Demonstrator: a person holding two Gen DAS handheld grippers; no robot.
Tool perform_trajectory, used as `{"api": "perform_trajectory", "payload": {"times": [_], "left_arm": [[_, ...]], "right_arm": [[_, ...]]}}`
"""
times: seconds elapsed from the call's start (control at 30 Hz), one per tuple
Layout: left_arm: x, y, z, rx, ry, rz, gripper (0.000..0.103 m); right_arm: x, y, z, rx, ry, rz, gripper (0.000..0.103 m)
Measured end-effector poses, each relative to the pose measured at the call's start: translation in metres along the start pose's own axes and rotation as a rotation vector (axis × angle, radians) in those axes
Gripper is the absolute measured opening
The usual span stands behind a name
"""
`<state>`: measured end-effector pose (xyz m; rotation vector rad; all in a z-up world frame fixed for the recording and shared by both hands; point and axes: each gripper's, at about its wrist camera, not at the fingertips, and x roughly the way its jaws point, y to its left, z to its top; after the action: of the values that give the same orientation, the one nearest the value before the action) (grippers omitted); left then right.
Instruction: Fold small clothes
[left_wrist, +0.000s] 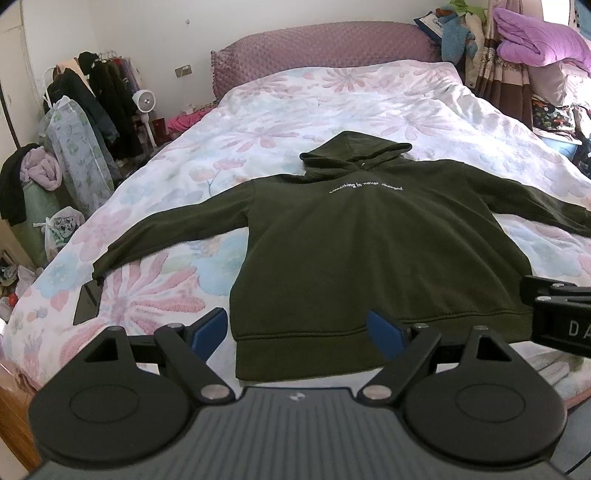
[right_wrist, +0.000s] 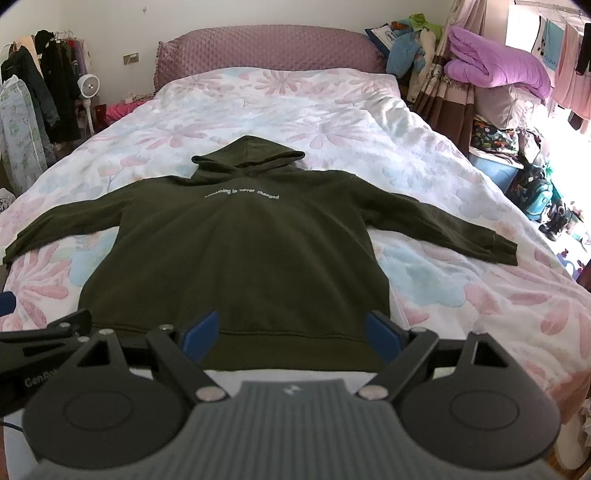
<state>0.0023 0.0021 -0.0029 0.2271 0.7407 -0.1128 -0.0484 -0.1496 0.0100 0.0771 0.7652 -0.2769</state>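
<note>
A dark olive hoodie (left_wrist: 369, 251) (right_wrist: 236, 251) lies flat on the bed, front up, hood toward the headboard, both sleeves spread out sideways. White lettering runs across its chest. My left gripper (left_wrist: 297, 332) hangs open above the left part of the hem, blue pads wide apart with nothing between them. My right gripper (right_wrist: 291, 334) is open over the right part of the hem, also holding nothing. Each gripper's black frame shows at the edge of the other's view.
The bed has a floral duvet (left_wrist: 332, 110) and a mauve headboard (right_wrist: 266, 51). A clothes rack (left_wrist: 96, 92) and a fan (left_wrist: 144, 101) stand on the left. Piled bedding (right_wrist: 495, 66) and bags crowd the right side. A dark flat object (left_wrist: 86, 301) lies by the left sleeve cuff.
</note>
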Motion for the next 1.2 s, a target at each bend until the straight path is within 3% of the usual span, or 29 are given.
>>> {"api": "perform_trajectory", "payload": {"times": [1.2], "left_arm": [[0.000, 0.002, -0.002, -0.015, -0.004, 0.013, 0.100]], "right_arm": [[0.002, -0.001, 0.001, -0.007, 0.010, 0.013, 0.083]]}}
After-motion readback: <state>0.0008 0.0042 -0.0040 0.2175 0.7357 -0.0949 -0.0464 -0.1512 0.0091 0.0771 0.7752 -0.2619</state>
